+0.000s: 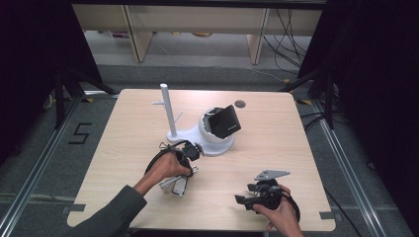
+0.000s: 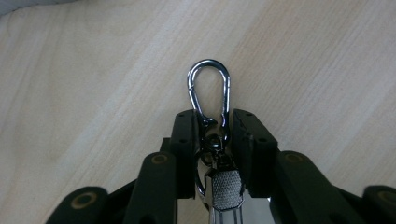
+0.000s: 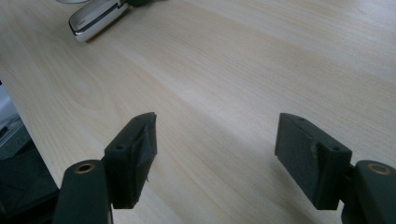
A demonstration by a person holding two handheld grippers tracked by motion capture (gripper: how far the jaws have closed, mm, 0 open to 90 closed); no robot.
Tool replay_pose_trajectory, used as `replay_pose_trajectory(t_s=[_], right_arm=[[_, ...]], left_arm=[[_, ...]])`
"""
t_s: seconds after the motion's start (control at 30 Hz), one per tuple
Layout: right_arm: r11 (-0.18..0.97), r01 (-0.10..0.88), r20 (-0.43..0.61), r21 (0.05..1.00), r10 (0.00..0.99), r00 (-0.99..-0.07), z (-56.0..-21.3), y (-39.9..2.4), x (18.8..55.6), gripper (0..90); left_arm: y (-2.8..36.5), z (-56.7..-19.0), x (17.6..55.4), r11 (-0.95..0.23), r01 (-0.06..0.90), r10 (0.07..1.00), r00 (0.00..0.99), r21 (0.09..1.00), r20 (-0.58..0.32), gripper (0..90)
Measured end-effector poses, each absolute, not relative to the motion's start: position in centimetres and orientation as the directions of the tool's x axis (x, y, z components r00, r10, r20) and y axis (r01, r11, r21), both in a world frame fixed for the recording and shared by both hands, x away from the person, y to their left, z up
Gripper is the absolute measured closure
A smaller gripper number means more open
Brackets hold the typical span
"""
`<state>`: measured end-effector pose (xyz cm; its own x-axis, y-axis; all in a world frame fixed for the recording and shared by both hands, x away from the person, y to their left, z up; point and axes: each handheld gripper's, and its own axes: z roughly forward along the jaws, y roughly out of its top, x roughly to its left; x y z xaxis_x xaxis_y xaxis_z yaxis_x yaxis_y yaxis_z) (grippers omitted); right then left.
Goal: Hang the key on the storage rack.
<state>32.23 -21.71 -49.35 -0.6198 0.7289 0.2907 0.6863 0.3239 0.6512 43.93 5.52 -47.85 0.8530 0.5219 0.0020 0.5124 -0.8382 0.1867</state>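
Chrome-bright metal carabiner clip [image 2: 208,95] on a key fob sits low over the pale wooden bench [image 1: 276,148], pinched at its swivel by the left gripper [image 2: 212,128]. Likely light, rigid, slippery; grip the swivel. Right gripper [image 3: 215,144] fingers spread, empty.

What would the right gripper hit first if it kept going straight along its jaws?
Probably nothing close: the right gripper points across bare table. The silver key fob lies far ahead, off to one side of the line; depth unclear.

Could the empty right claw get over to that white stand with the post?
Probably yes: the right claw is open and holds nothing, and bare table lies between it and the white stand.
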Motion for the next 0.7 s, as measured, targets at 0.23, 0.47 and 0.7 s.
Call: replay_pose_trajectory(t_s=[0.23,0.47,0.7], right_arm=[[0.328,0.683,0.287,0.652,0.728,-0.623,-49.4,-21.7,32.3,30.5],[0.352,0.682,0.271,0.641,0.727,-0.631,-49.3,-21.7,32.3,30.6],[0.353,0.681,0.272,0.642,0.725,-0.633,-49.3,-21.8,32.3,31.0]], left_arm=[[5.0,-47.7,43.7,-0.871,0.472,0.477,0.879,0.135,0.003,72.8],[4.4,-47.7,43.6,-0.908,0.408,0.412,0.911,0.094,0.030,75.1],[4.7,-47.7,43.4,-0.918,0.377,0.382,0.924,0.124,0.021,75.4]])
